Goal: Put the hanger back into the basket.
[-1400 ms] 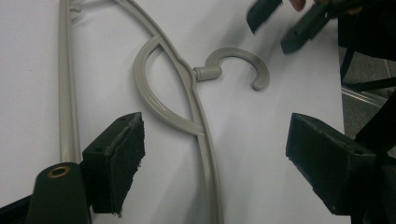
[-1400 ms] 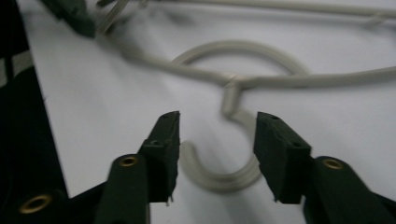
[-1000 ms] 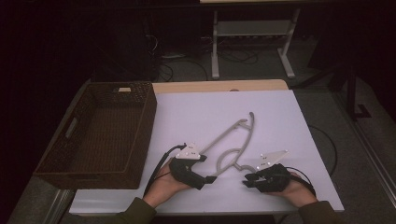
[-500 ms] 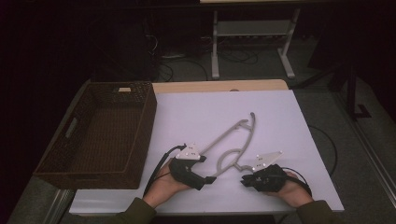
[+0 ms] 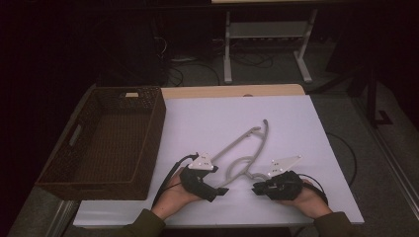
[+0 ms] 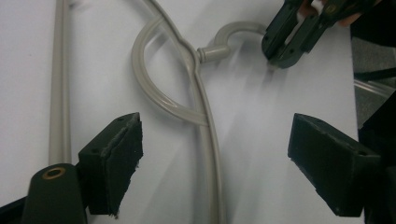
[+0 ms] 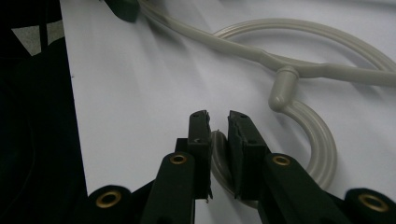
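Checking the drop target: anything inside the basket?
The basket looks empty in the high view: bare woven floor and inner walls, a pale tag on the far rim. The near wall hides the strip of floor just behind it, and the dim light could hide something small.

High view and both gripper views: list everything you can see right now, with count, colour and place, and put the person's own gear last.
Table: one, white top, centre of the high view.
Basket: one, dark brown wicker, empty, on the table's left side.
Hanger: one, pale grey plastic, lying flat on the table between the two grippers, hook end toward the person.
Metal stand: one, light grey, on the floor beyond the table.
Left gripper: one, black, jaws open astride the hanger's arm.
Right gripper: one, black, jaws closed on the hanger's hook.
Hands: two, one holding each gripper at the near table edge.
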Available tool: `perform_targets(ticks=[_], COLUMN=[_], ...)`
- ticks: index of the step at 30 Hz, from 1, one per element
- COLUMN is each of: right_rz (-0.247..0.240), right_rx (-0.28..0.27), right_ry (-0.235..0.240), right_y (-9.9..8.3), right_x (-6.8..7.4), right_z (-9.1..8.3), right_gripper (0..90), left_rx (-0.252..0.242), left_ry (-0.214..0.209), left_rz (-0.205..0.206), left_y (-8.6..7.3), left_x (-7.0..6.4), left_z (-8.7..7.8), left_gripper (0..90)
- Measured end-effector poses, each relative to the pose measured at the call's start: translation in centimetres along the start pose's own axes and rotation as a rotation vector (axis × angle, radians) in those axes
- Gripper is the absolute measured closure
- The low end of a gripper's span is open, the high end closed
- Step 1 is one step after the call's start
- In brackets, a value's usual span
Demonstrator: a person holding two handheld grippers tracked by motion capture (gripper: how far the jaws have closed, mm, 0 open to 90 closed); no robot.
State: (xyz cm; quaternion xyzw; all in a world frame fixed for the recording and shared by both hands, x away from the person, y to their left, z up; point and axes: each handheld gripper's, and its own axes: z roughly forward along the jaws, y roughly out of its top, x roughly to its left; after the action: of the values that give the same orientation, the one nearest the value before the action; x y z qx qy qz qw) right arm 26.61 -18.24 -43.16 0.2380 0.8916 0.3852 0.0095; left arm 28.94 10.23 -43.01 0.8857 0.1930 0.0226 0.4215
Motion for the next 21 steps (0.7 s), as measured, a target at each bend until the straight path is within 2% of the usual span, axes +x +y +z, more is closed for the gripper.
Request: perform_targets(ticks=[2,3,6,7,8,10,12,15,18,21], right_rz=[-0.017,-0.006,-0.005,-0.008,-0.008,-0.022,-0.019,-0.023,-0.029,-0.035], right_rx=[-0.001,0.000,-0.007,-0.013,-0.015,-0.012,-0.015,-0.027,-0.038,-0.044], right_ry=[-0.004,0.003,0.004,0.006,0.005,-0.002,0.004,0.006,0.006,0.008], right_y=[0.1,0.2,0.3,0.3,0.4,0.4,0.6,0.8,1.0,1.2], right_x=[0.0,0.2,0.2,0.2,0.2,0.1,0.3,0.4,0.6,0.6], right_z=[-0.1,-0.2,-0.3,-0.4,-0.5,-0.5,-0.6,-0.7,-0.9,-0.9], right_gripper=[79.2,79.3,79.3,79.2,79.2,79.2,79.2,79.2,79.2,79.2], left_rx=[0.032,0.065,0.085,0.128,0.141,0.151,0.177,0.181,0.214,0.219], left_ry=[0.007,0.004,0.004,0.009,0.007,-0.001,-0.005,-0.011,-0.005,-0.001], left_rz=[0.018,-0.002,-0.008,-0.006,-0.004,-0.008,0.005,0.005,0.003,0.004], left_y=[0.1,0.2,0.3,0.4,0.5,0.5,0.9,1.1,1.2,1.3], left_x=[0.1,0.3,0.3,0.4,0.4,0.4,0.2,0.1,0.2,0.3], left_z=[0.5,1.0,1.3,1.6,1.7,1.8,2.0,2.1,2.3,2.3], left_gripper=[20.8,24.3,28.6,34.2,35.1,37.1,43.8,52.1,57.1,63.9])
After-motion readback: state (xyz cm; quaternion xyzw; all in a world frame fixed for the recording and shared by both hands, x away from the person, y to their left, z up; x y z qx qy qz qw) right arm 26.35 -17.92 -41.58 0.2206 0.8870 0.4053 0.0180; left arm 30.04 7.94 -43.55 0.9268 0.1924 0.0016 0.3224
